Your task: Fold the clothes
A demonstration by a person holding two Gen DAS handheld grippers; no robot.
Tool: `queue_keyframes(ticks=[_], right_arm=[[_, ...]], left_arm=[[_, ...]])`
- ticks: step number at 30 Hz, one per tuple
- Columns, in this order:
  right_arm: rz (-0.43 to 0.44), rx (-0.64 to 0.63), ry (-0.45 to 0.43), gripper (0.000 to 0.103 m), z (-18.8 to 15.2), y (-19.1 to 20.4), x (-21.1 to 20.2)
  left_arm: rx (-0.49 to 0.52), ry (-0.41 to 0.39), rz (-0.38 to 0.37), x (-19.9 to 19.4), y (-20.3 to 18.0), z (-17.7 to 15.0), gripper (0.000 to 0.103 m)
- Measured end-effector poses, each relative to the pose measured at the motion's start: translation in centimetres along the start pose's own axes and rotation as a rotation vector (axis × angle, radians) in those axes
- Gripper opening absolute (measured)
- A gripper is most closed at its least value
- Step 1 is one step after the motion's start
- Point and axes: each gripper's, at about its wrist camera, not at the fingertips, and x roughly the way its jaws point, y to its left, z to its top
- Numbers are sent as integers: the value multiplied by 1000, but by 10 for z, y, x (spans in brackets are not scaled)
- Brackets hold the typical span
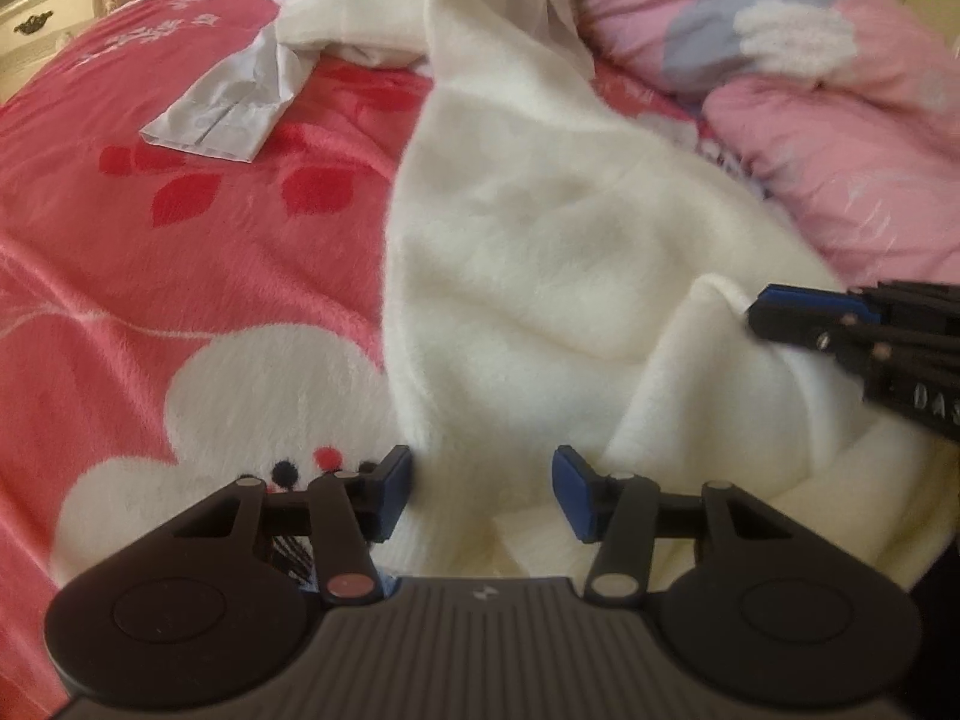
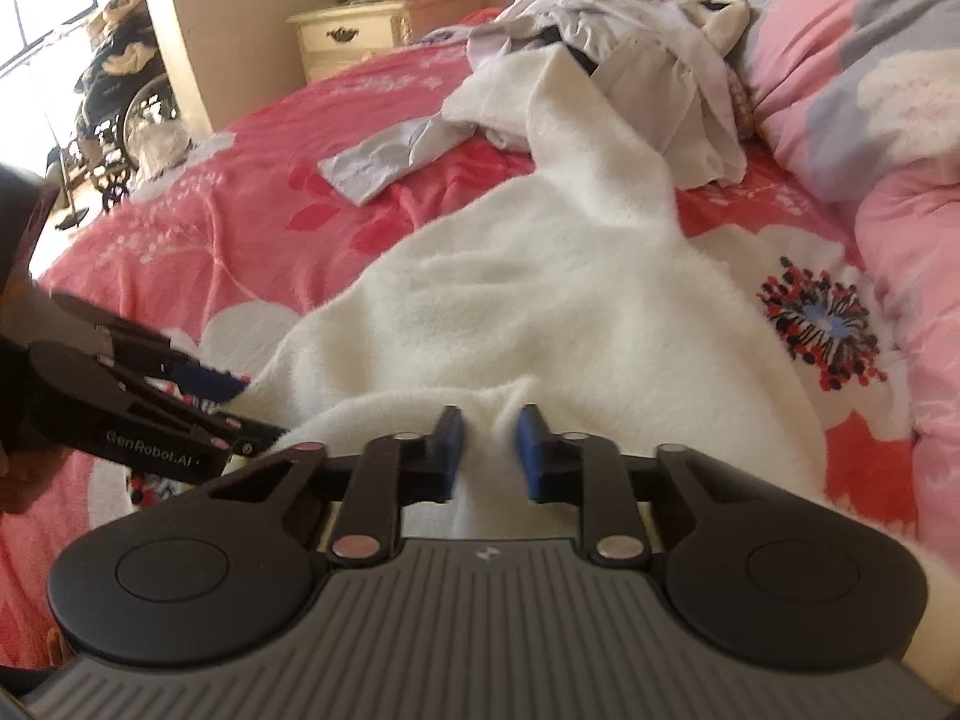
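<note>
Right tool (image 2: 487, 450) pinching white fleece (image 2: 540, 300)

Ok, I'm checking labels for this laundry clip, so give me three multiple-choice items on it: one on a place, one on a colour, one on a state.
1. Where does the grey shirt lie?
A. on the nightstand
B. on the red bedspread
C. on the wheelchair

2. What colour is the fleece spread down the bed?
A. white
B. blue
C. black

3. How is the left gripper?
A. shut on the shirt
B. shut on the quilt
C. open

Answers:
1 B: the shirt lies flat on the bedspread, past the fleece.
2 A: its pile is white all over.
3 C: its blue pads stand well apart over the fleece.
</note>
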Motion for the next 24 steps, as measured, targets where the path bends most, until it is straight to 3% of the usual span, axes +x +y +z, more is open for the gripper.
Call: queue_keyframes(ticks=[4, 9, 14, 16, 18, 24], right_arm=[[-44, 48, -52, 4, -2, -13, -26], [-82, 21, -38, 2, -9, -30, -56], [95, 5, 19, 8, 3, -41, -64], [173, -24, 55, 23, 18, -34, -56], [243, -110, 66, 49, 34, -18, -43], [376, -704, 195, 65, 40, 73, 13]], left_arm=[[-23, -68, -50, -21, 7, -13, 51], [-26, -105, -58, -43, 19, -31, 51], [-13, -113, -48, -48, 34, -46, 51], [-11, -102, -40, -46, 39, -51, 51], [3, -87, -27, -43, 41, -54, 51], [58, -85, -3, -47, 47, -63, 52]])
